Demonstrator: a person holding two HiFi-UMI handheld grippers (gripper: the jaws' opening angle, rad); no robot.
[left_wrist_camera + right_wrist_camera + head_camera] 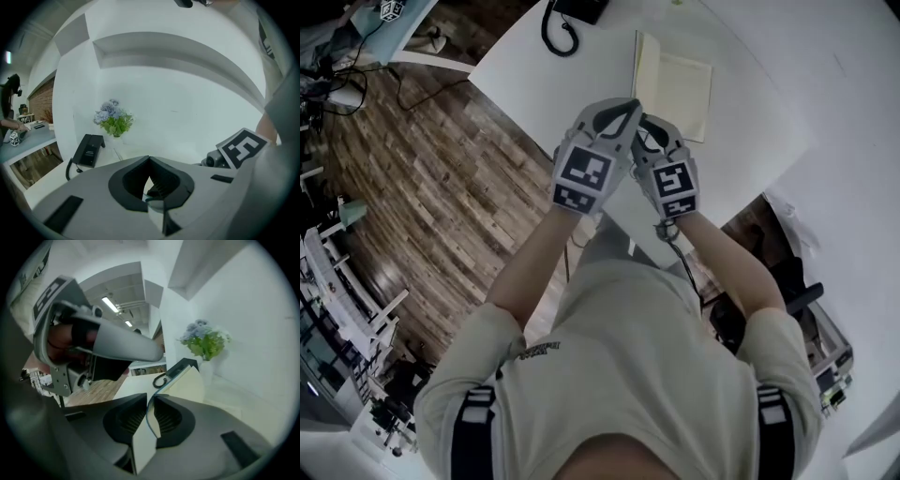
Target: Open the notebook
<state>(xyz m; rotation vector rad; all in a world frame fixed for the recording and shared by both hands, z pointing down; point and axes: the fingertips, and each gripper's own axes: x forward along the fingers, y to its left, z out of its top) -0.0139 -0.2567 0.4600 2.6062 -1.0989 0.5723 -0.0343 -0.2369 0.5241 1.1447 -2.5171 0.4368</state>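
Partly done: keep notebook (680, 94) on table (750, 141), cover (188, 380) raised clear of pages, pinched in nearly closed right claw (149, 400), left claw (150, 159) shut alongside; remaining, apparently: fold cover flat.

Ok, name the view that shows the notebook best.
Head view: nearly the whole notebook, on the table, cover raised. Right gripper view shows only the pinched cover edge; left gripper view just a sliver.

One notebook (190, 385), between the jaws. Beyond the jaws: one black telephone (89, 150), one bunch of flowers (113, 118), one white table (750, 56). Two grippers: left gripper (149, 158), right gripper (151, 397).
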